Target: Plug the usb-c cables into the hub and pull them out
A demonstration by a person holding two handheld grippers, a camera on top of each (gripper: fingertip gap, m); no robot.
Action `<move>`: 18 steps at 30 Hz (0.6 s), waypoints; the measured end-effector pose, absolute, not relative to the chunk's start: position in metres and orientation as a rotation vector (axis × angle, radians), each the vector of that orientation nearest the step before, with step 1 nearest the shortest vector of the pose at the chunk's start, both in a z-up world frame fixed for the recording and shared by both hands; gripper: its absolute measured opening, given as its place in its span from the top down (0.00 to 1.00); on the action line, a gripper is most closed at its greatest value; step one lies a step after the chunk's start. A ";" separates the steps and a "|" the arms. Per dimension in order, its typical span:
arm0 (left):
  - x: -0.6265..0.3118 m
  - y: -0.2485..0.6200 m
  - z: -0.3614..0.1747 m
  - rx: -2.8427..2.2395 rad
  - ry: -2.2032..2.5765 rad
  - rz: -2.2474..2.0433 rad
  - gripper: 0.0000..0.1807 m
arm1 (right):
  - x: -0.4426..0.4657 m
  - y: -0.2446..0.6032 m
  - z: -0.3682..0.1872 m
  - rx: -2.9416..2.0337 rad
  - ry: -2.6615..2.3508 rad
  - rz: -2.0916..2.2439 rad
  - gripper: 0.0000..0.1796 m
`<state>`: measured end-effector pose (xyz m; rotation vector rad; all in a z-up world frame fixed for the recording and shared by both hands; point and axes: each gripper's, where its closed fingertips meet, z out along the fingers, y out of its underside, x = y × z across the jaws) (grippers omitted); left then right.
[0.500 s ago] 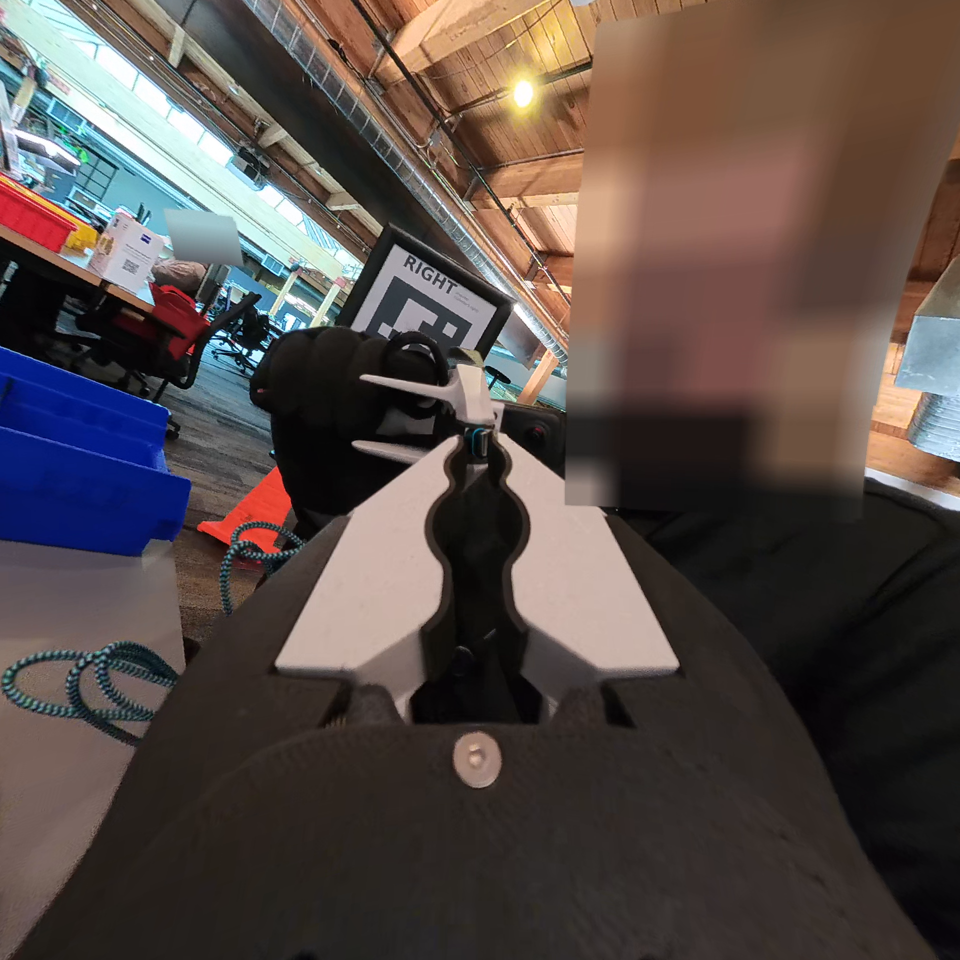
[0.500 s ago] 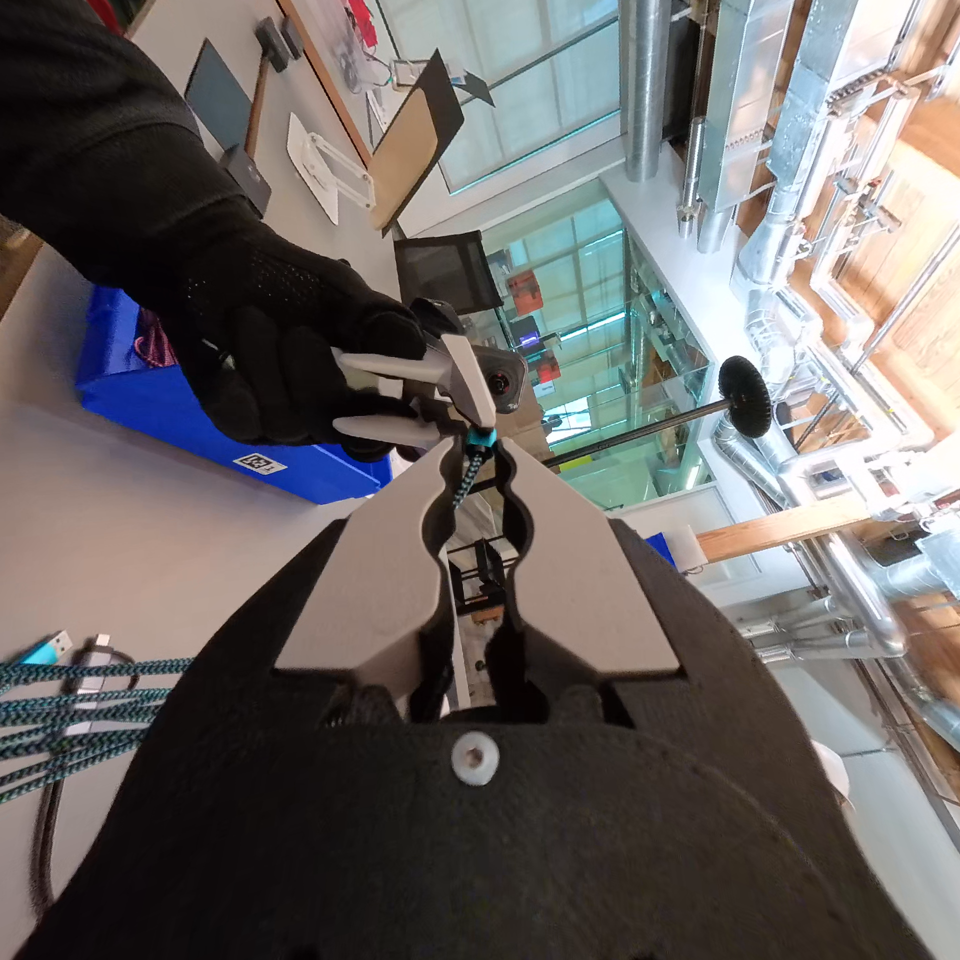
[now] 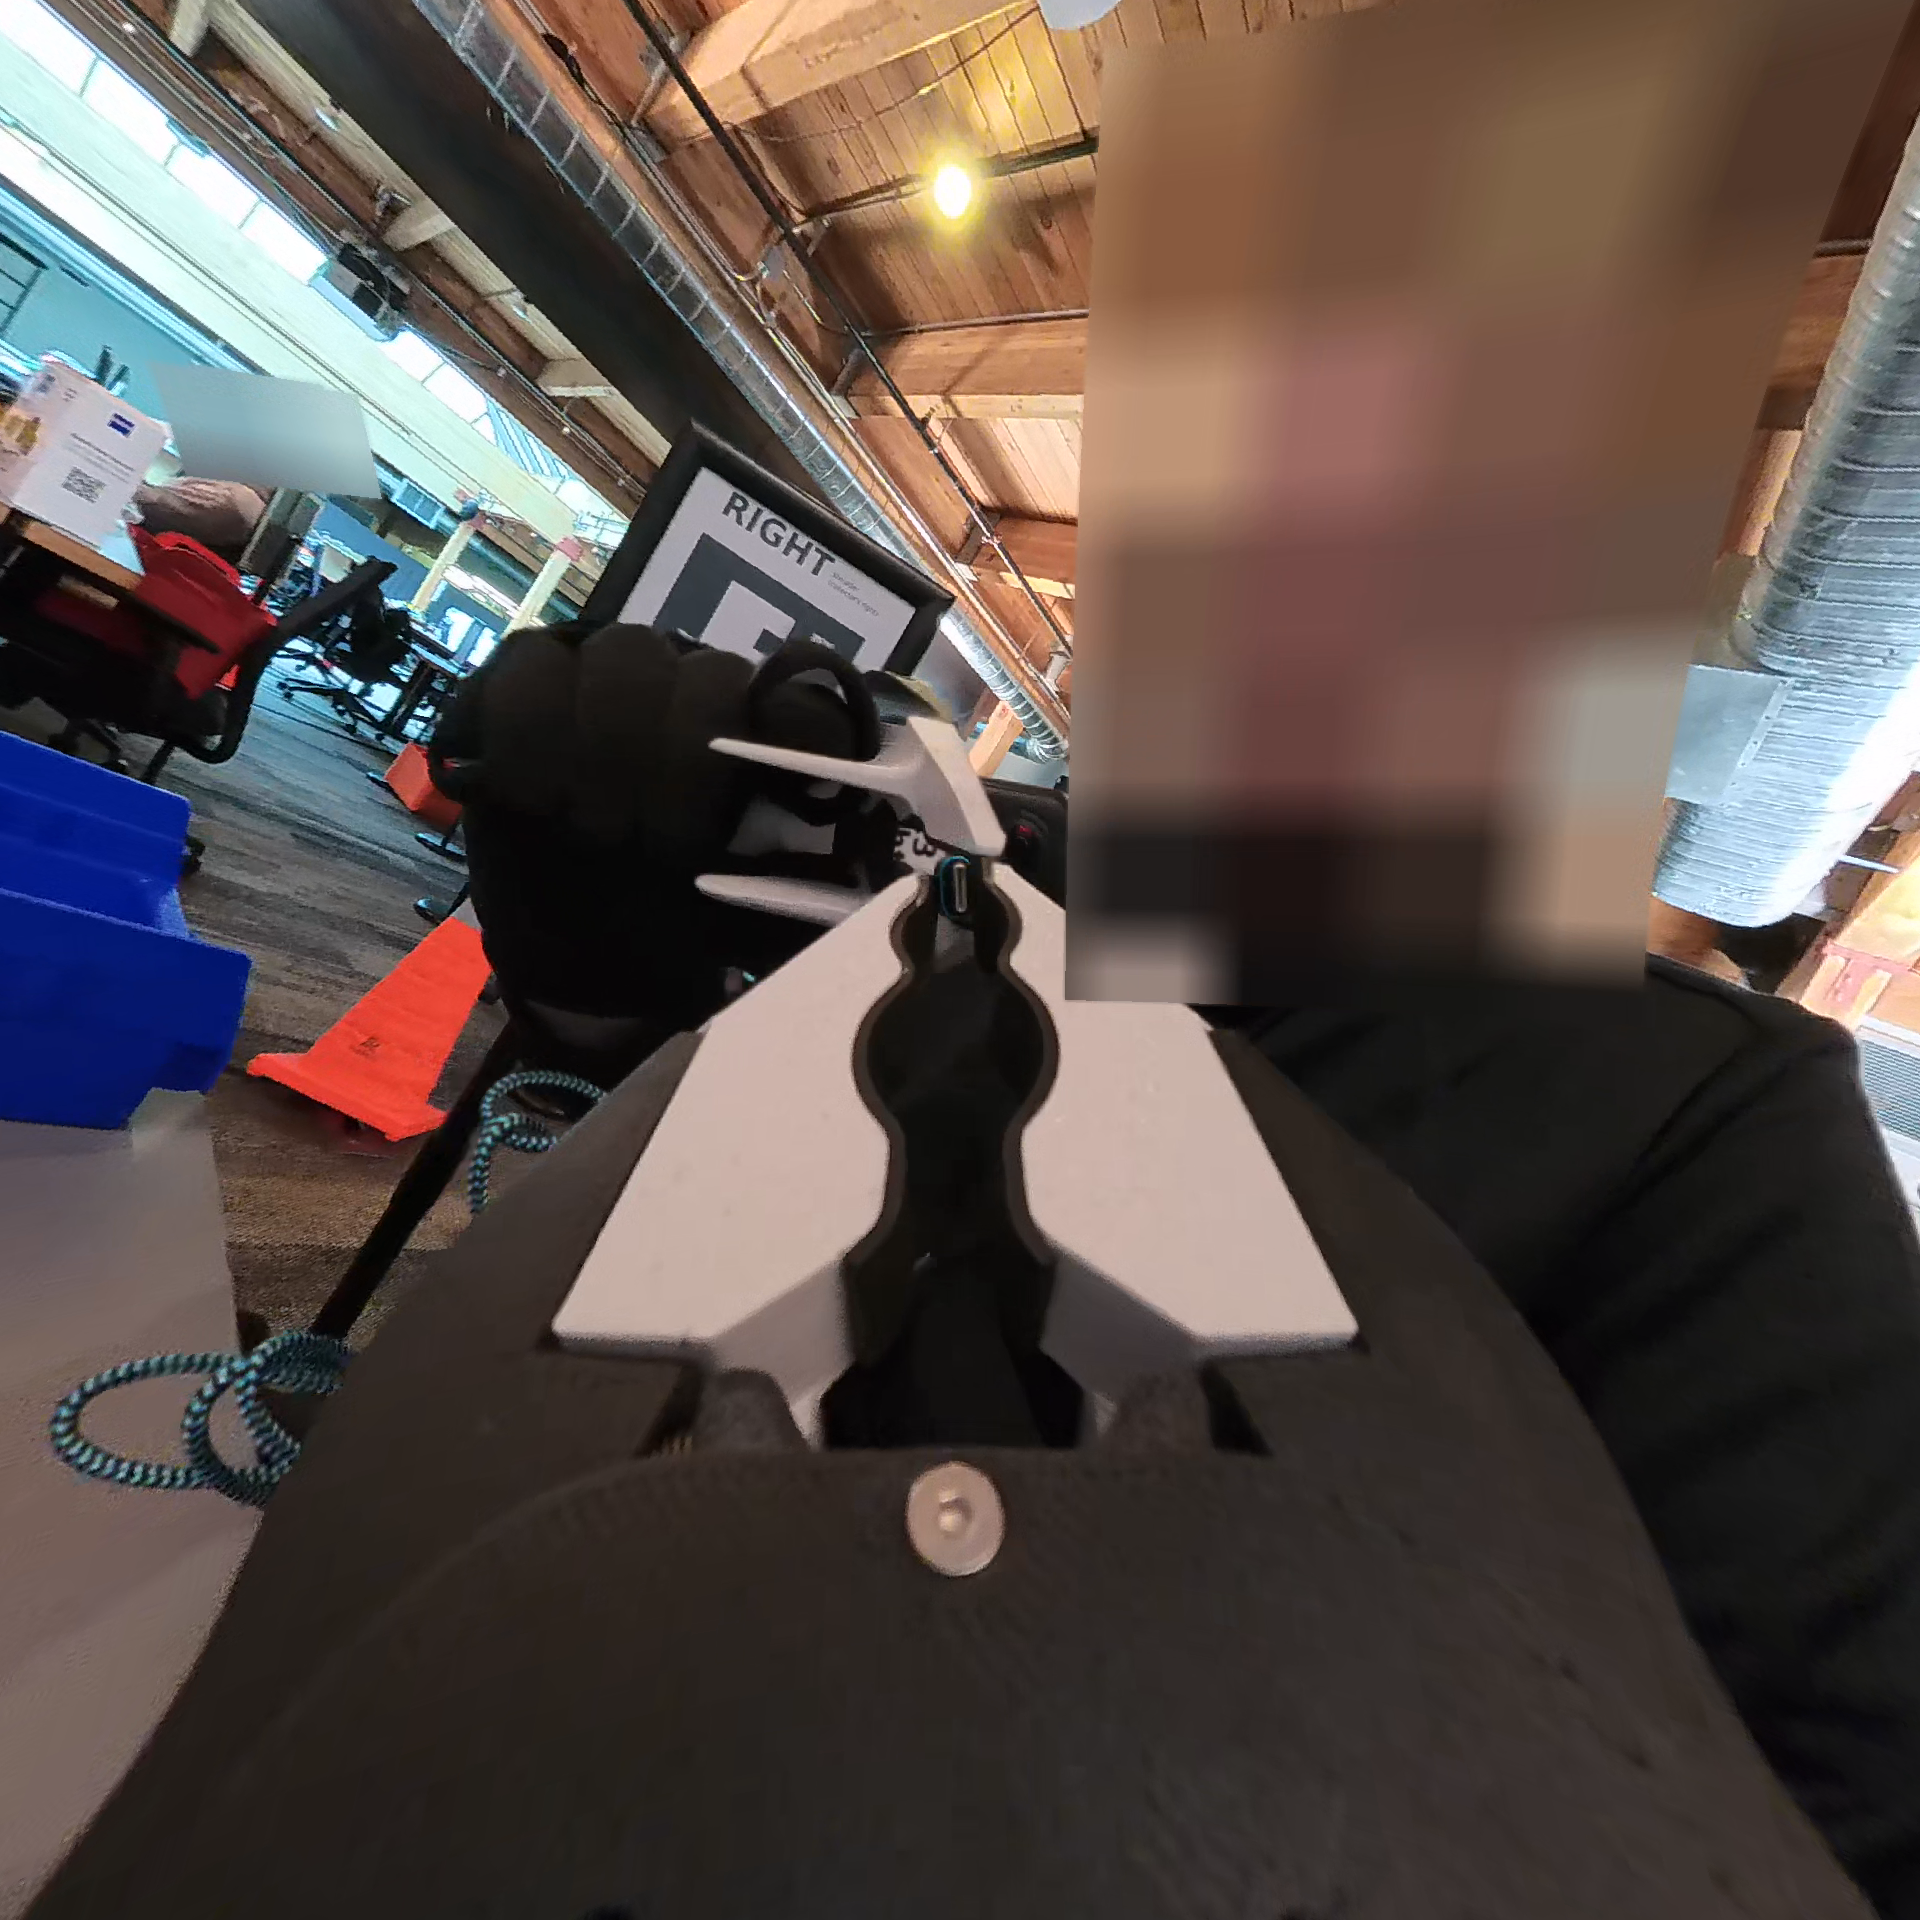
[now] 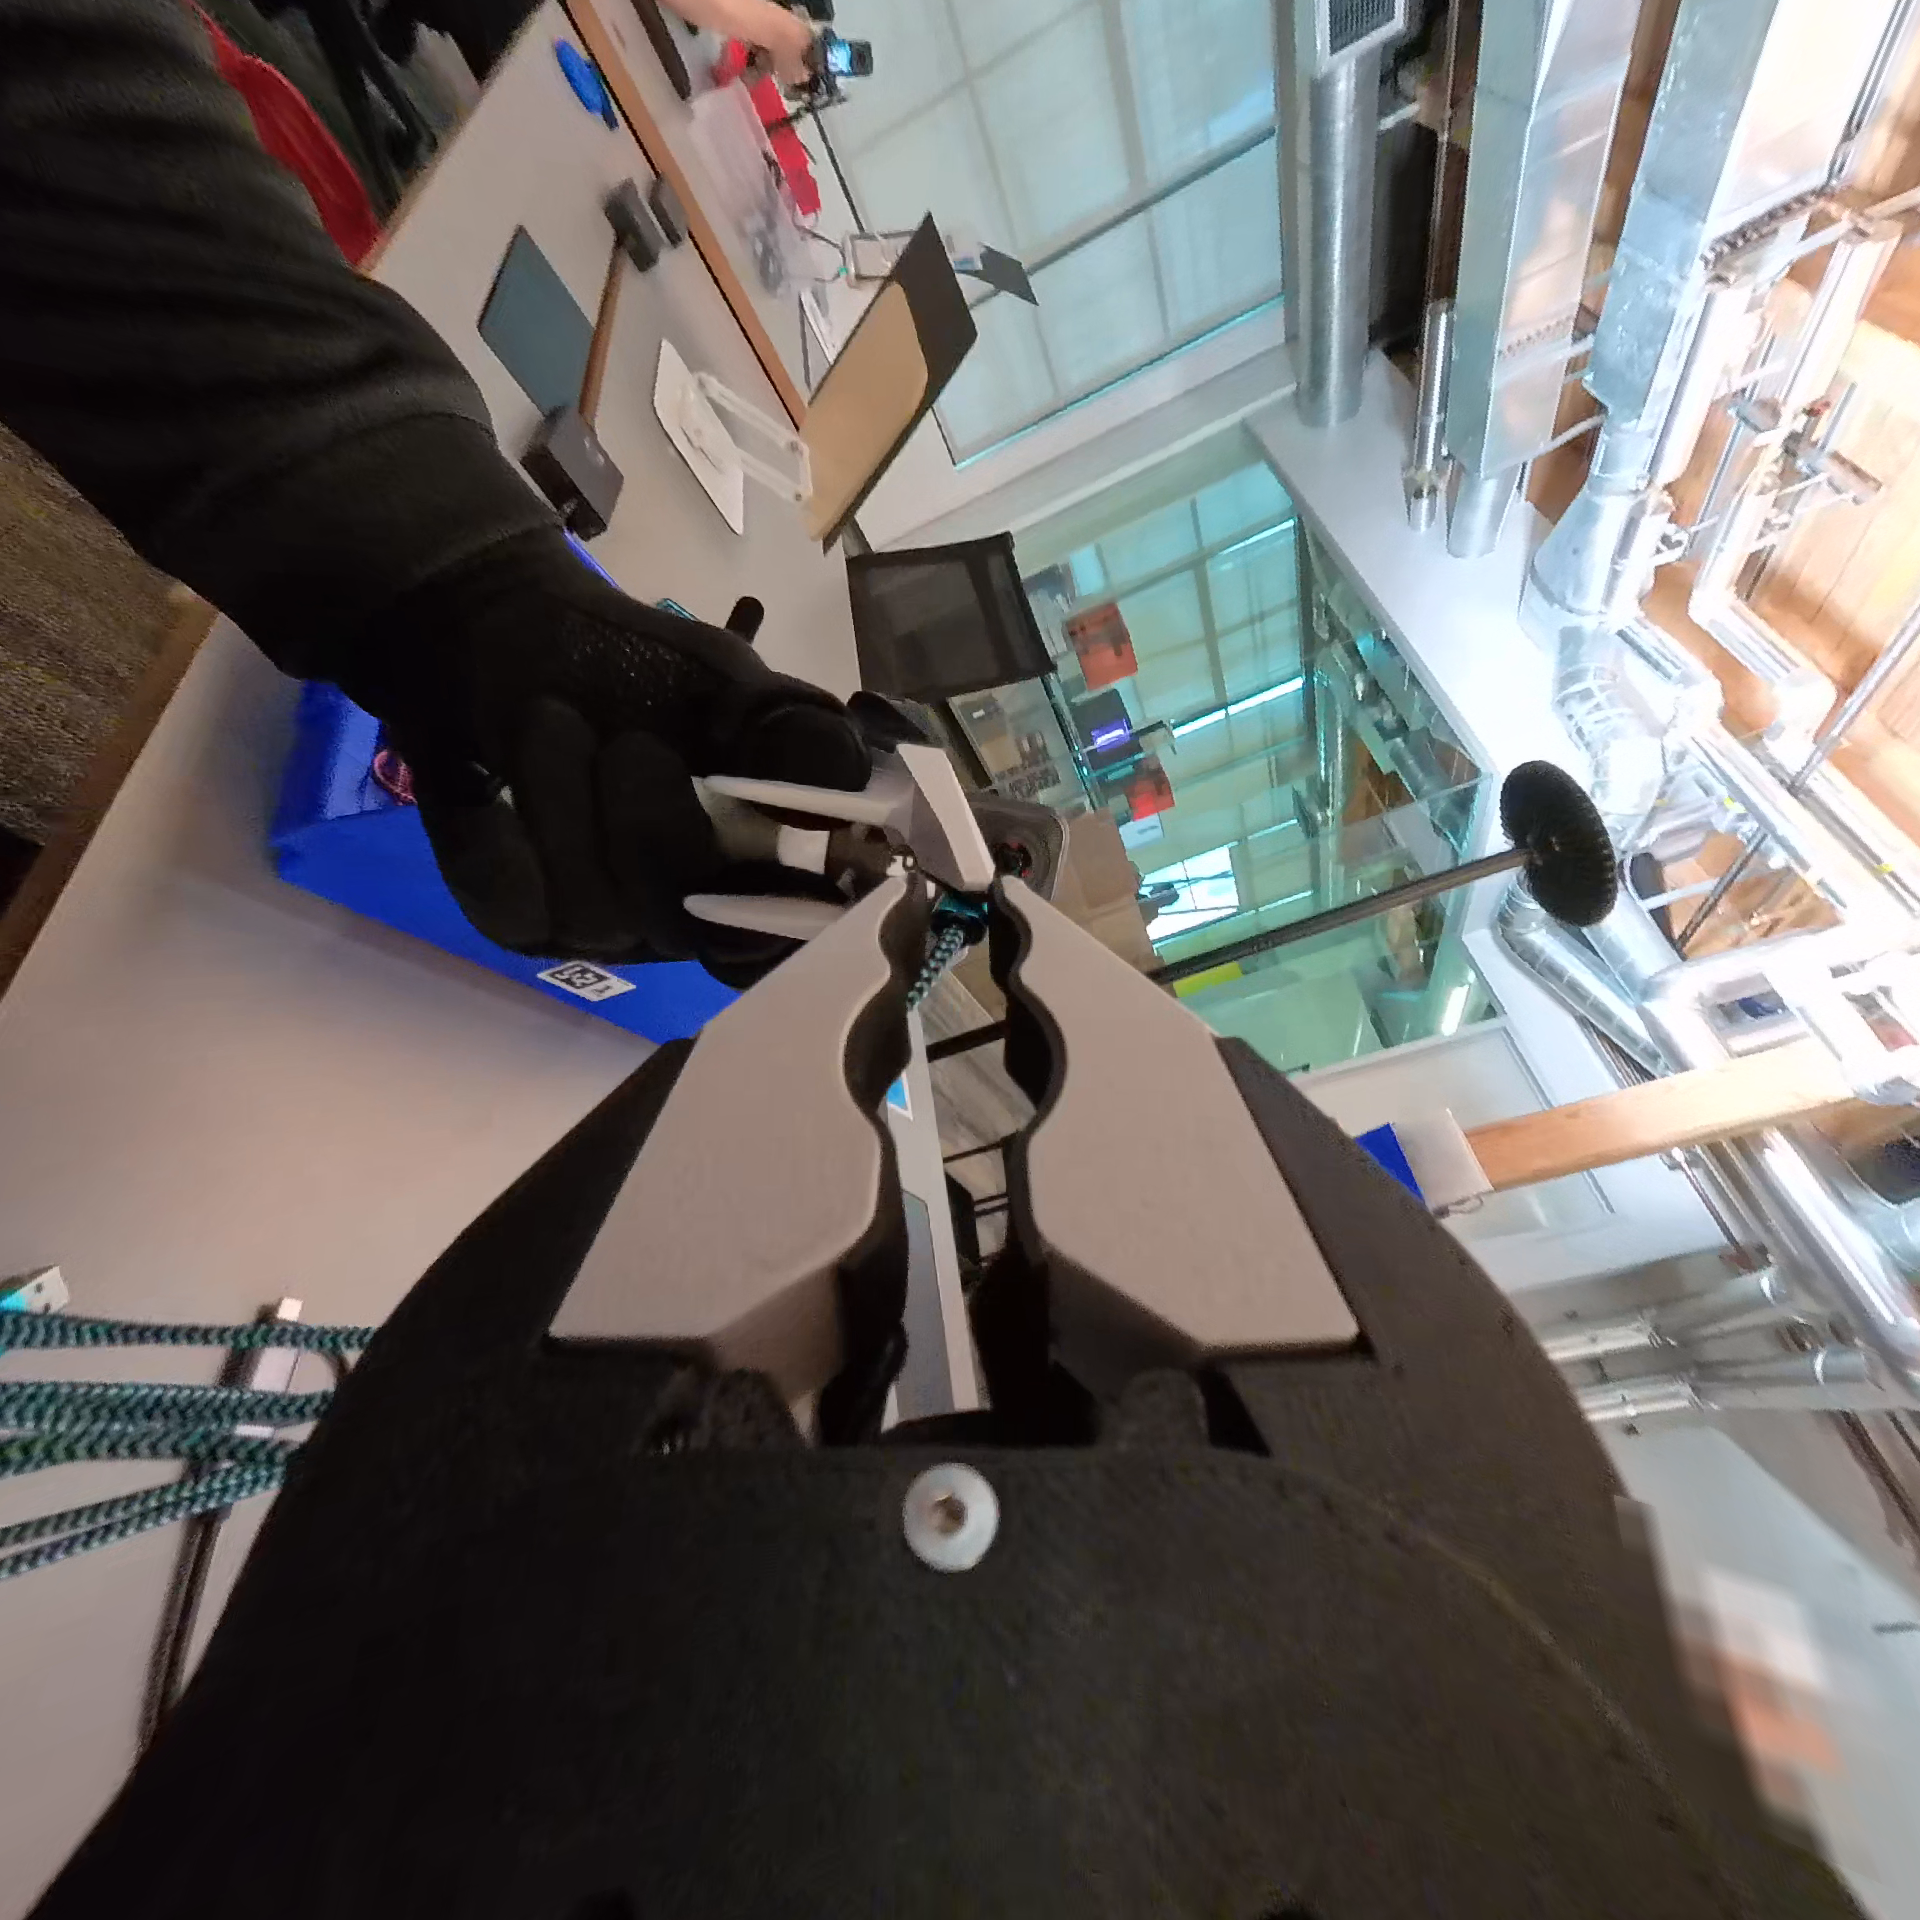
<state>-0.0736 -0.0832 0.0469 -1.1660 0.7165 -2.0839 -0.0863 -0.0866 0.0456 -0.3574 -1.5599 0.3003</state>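
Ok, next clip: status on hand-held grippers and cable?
Left hand-held gripper and right hand-held gripper tip to tip, midair. Right shut on cable; plug between left's tips, grip unclear. Hub not seen. Nothing blocking.

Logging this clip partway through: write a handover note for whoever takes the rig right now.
Right gripper: shut on a cable's plug, held in the air.
Left gripper: tip to tip with it, jaws narrow about the plug; grip unclear.
Other cables lie on the table.
Hub: not in view. Nothing shows as plugged; plugging and pulling out look left.
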 end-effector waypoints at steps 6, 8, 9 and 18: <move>-0.072 -0.087 0.050 -1.173 0.747 -2.023 0.97 | -0.083 -0.086 0.052 -0.355 -1.568 0.274 0.86; -0.073 -0.085 0.052 -1.147 0.723 -2.035 0.97 | -0.084 -0.084 0.045 -0.386 -1.612 0.287 0.81; -0.075 -0.084 0.054 -1.130 0.709 -2.037 0.97 | -0.084 -0.082 0.039 -0.392 -1.635 0.266 0.79; -0.074 -0.081 0.055 -1.141 0.682 -2.053 0.97 | -0.087 -0.080 0.045 -0.384 -1.552 0.249 0.84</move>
